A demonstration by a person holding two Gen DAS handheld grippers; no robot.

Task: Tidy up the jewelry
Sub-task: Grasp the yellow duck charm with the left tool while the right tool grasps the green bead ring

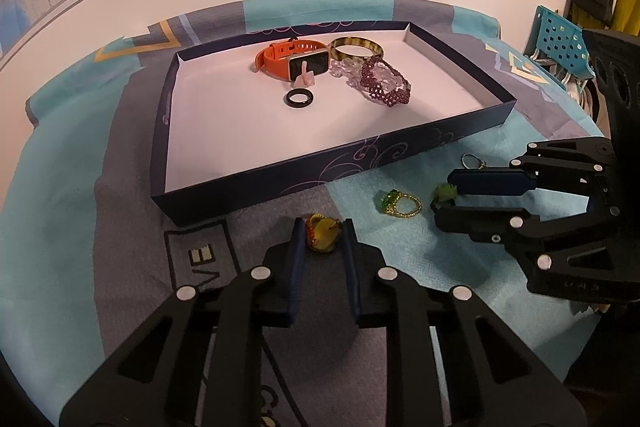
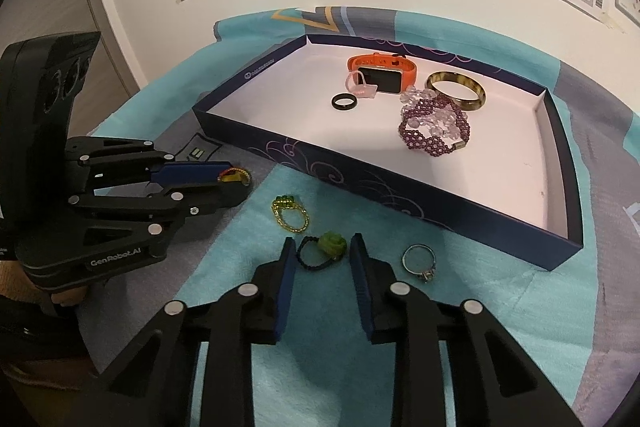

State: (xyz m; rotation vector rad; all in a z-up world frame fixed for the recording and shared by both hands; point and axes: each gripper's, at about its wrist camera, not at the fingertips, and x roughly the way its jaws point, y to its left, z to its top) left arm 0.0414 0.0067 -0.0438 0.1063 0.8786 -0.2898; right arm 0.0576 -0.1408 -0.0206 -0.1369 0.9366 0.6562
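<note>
The dark blue tray (image 1: 400, 151) on the cloth holds an orange smartwatch (image 1: 288, 61). In front of it, the left gripper (image 1: 322, 233) pinches a yellow ring (image 1: 322, 237); the right gripper (image 2: 322, 247), narrowed, brackets a green flower ring (image 2: 330, 245) without visibly pressing.

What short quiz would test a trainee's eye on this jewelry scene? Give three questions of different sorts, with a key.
1. Multiple choice: which ring lies between the fingers of the right tool?
A. silver ring
B. green flower ring
C. black ring

2. True or false: the orange watch lies inside the box.

3. Count: how many rings lie on the cloth outside the box, including any between a tool's fingers?

Key: 1 B; 2 true; 3 four.
</note>
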